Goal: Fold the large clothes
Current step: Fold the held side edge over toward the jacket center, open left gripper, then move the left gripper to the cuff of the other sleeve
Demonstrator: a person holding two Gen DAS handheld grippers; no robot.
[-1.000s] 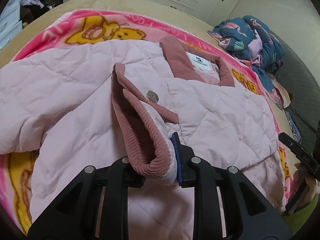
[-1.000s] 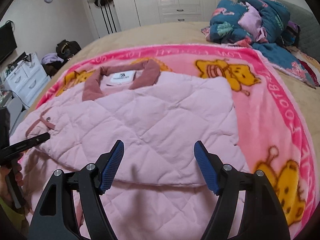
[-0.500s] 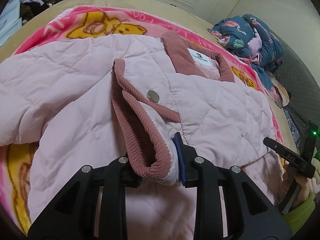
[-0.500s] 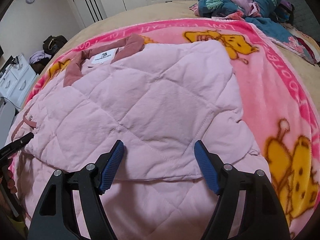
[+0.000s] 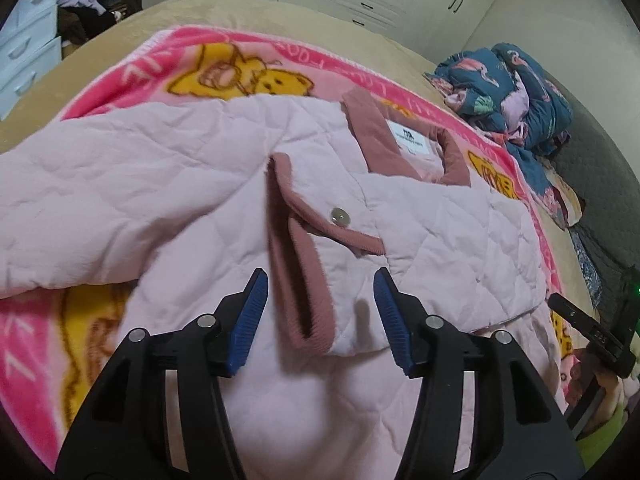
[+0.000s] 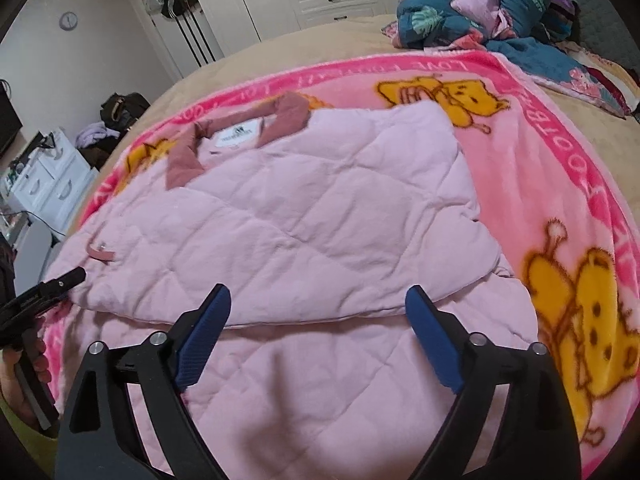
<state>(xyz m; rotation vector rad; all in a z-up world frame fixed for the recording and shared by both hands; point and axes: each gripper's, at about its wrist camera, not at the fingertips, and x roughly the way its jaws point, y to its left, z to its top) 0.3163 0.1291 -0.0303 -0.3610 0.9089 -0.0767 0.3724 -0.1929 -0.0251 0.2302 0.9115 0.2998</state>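
Pink quilted jacket (image 5: 440,232) lay on the cartoon blanket (image 5: 120,80). Left gripper (image 5: 320,316) jaws were opening, corduroy cuff (image 5: 304,280) loose between them. Right gripper (image 6: 318,336) jaws were opening over the jacket's folded edge, gripping nothing.

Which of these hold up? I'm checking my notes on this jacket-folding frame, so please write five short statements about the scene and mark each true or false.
1. The pink quilted jacket lies on a pink cartoon-bear blanket. True.
2. The left hand-held gripper is clamped on the sleeve cuff. False: its jaws are opening, and the cuff lies between the pads untouched.
3. The right hand-held gripper holds the jacket's hem. False: its jaws are opening, with nothing gripped.
4. A white label shows inside the dusty-rose collar. True.
5. A heap of dark teal bedding sits beyond the blanket. True.
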